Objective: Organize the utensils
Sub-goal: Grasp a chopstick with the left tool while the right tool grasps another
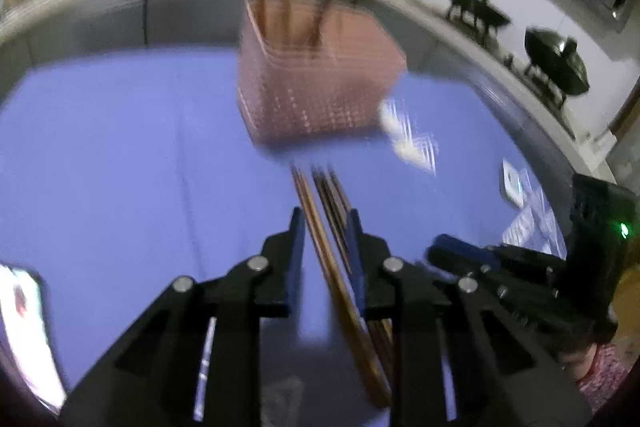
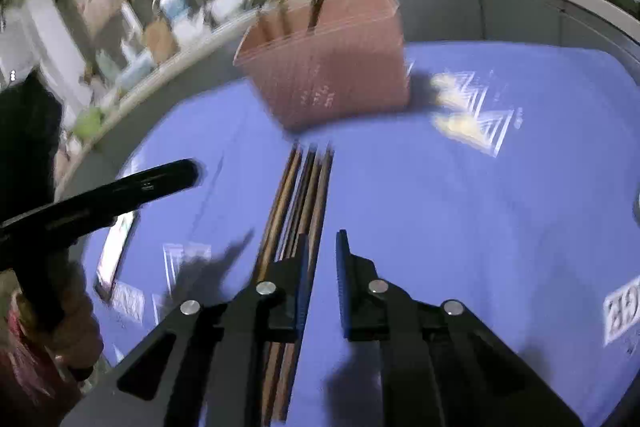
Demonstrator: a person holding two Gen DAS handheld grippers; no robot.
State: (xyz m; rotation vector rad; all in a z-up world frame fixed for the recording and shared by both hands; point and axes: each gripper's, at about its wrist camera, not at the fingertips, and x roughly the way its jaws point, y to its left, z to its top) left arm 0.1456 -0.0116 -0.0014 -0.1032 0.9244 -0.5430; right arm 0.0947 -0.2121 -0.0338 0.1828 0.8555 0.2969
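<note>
A pink perforated basket (image 1: 316, 83) (image 2: 332, 67) stands on the blue table with a few chopsticks upright in it. Several brown chopsticks (image 1: 320, 227) (image 2: 296, 187) lie side by side on the table in front of it, pointing at the basket. My left gripper (image 1: 326, 223) hangs low over them, jaws apart, the chopsticks running between its fingers; motion blur hides whether the pads touch them. My right gripper (image 2: 322, 243) has a narrow gap showing only blue table, with the chopsticks just left of and under its left finger (image 2: 302, 267). Both views are blurred.
The blue table cover (image 1: 120, 167) carries white printed patches (image 2: 472, 107). A phone-like screen (image 2: 116, 251) lies near the left edge. Behind runs a grey counter edge (image 1: 80, 11) with bottles and clutter, and dark woks (image 1: 556, 63) sit at the right.
</note>
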